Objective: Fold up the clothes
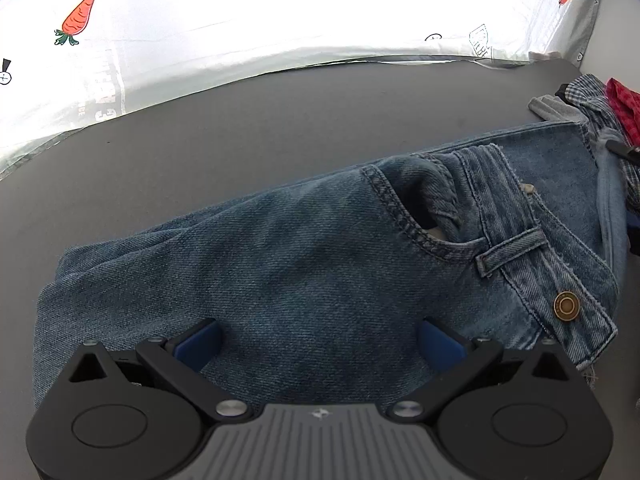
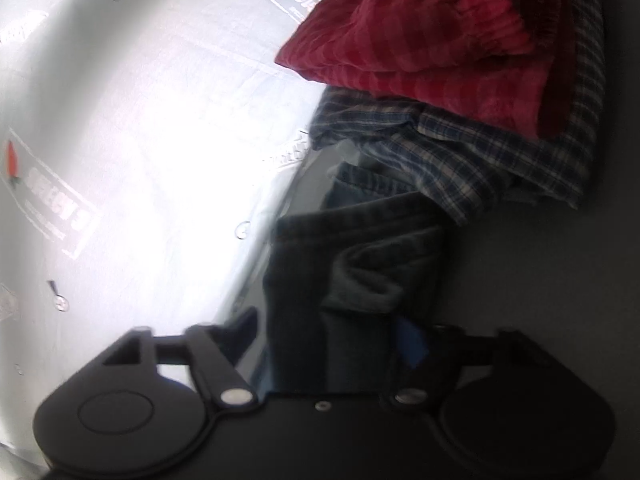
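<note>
Up close, your left gripper [image 1: 320, 340] hovers, fingers apart, over folded jeans [image 1: 300, 264] on the grey worktop [image 1: 200, 140]. Only the right wrist view shows your right gripper [image 2: 332, 340] straddling denim, fingers apart, near red [image 2: 420, 40] and plaid garments [image 2: 500, 152].

jeans [image 1: 304, 264]: faded blue denim, coarse weave | jeans button [image 1: 567, 305]: brassy metal, kinda shiny | table [image 1: 224, 132]: matt dark grey, smooth | sheet [image 1: 240, 12]: white printed cloth | red garment [image 2: 416, 36]: ribbed, crinkly cloth | plaid shirt [image 2: 500, 152]: thin woven cloth
</note>
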A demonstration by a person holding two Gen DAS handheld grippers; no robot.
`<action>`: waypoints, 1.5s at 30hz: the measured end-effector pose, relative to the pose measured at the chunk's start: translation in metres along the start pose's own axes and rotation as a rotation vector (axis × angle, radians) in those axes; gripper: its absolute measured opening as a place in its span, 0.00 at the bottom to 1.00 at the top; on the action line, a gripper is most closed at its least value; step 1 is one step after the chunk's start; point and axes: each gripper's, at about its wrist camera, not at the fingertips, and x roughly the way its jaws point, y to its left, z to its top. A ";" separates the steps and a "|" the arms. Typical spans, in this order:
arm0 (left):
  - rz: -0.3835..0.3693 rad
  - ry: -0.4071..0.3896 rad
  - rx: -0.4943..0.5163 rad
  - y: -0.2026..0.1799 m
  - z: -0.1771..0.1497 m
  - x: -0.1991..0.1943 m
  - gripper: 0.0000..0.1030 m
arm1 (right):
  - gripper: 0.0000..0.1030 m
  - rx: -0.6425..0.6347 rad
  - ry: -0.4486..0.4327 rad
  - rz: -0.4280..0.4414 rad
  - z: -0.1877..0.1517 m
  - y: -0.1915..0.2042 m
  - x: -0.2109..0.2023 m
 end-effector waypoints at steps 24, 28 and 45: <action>-0.013 -0.013 0.029 -0.001 -0.005 -0.005 1.00 | 0.65 0.015 -0.073 -0.116 -0.005 0.024 -0.035; -0.012 -0.019 0.029 -0.002 -0.005 -0.004 1.00 | 0.83 0.069 -0.074 -0.089 -0.006 0.012 -0.035; -0.029 -0.024 0.053 0.001 -0.008 -0.005 1.00 | 0.36 -0.300 -0.059 -0.376 -0.002 0.051 0.018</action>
